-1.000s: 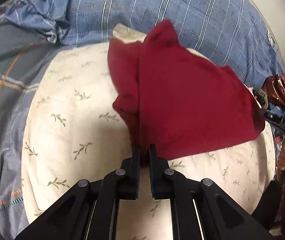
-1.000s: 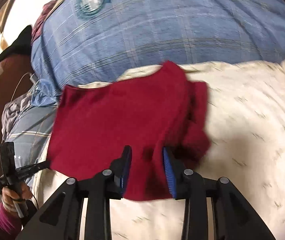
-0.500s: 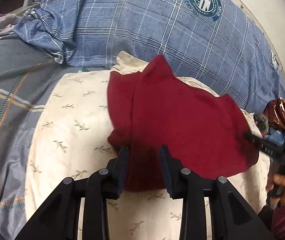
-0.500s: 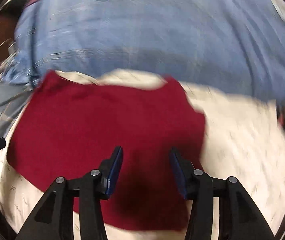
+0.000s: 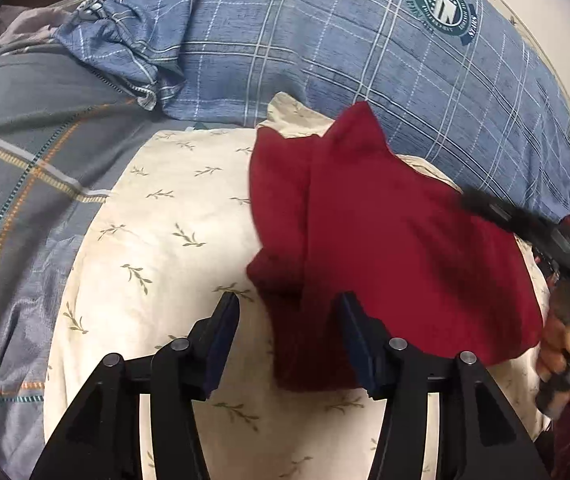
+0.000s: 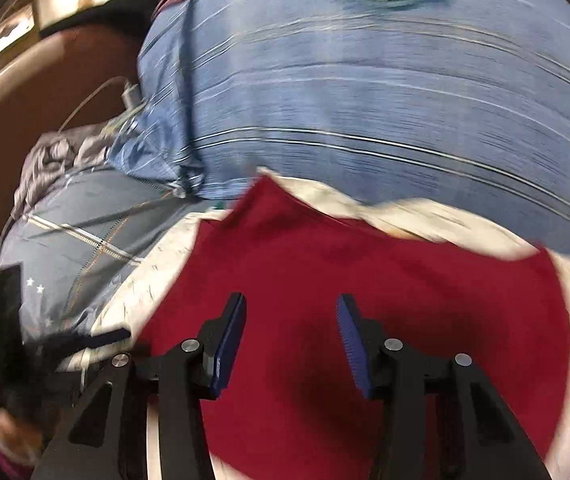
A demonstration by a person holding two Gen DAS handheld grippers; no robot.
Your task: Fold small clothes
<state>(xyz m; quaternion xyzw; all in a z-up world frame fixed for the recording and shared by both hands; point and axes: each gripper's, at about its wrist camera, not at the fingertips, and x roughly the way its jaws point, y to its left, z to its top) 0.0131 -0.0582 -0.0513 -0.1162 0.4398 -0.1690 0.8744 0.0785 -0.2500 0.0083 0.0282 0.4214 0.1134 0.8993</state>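
Observation:
A dark red garment [image 5: 385, 240] lies partly folded on a cream leaf-print pillow [image 5: 157, 240], one layer doubled over along its left side. My left gripper [image 5: 289, 320] is open and empty, its jaws straddling the garment's near left corner. In the right wrist view the garment [image 6: 365, 280] fills the lower middle, blurred by motion. My right gripper [image 6: 291, 320] is open and empty just above the cloth. The right gripper also shows in the left wrist view [image 5: 533, 232] as a dark blur over the garment's right edge.
A blue plaid pillow with a round green logo [image 5: 365, 48] lies behind the cream pillow. A grey striped bedsheet [image 5: 25, 160] spreads to the left. A brown headboard and a cable [image 6: 85, 100] are at the far left of the right wrist view.
My left gripper let go of the garment's edge and opened wide. My right gripper opened further and swung across over the cloth. The garment now lies flatter on the pillow.

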